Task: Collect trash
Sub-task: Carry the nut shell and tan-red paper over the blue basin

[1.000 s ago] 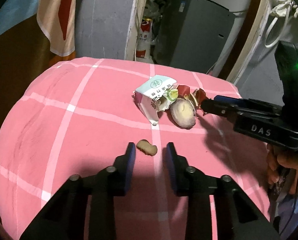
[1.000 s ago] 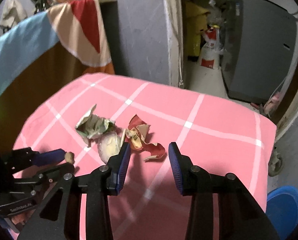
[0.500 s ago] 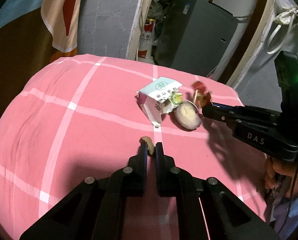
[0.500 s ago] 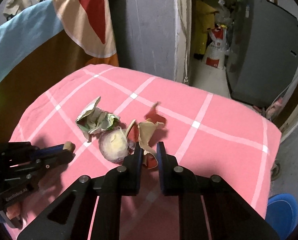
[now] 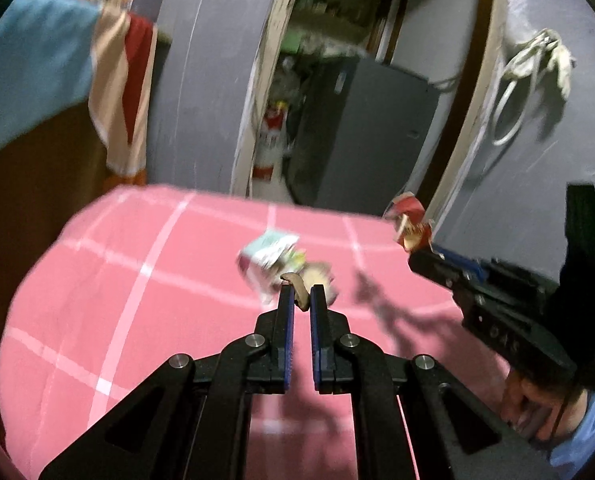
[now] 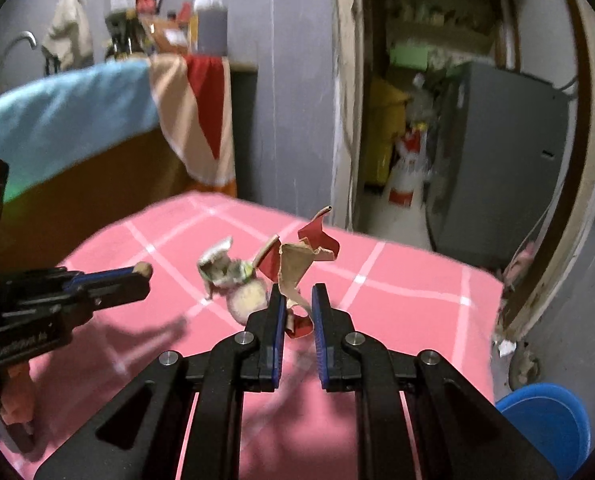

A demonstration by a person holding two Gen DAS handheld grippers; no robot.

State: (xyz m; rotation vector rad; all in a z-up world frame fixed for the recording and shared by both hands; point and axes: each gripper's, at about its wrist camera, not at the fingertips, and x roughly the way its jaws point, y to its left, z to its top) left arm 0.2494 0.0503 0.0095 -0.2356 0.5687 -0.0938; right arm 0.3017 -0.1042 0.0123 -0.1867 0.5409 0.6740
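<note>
Pink tabletop lies beneath both clenched tools: left tool pinches a brown scrap, right tool grips torn red-brown wrapper; blue bin sits lower right.

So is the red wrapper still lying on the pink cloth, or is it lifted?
Lifted: the right hand-held gripper is shut on the red wrapper, above the pink cloth.
</note>
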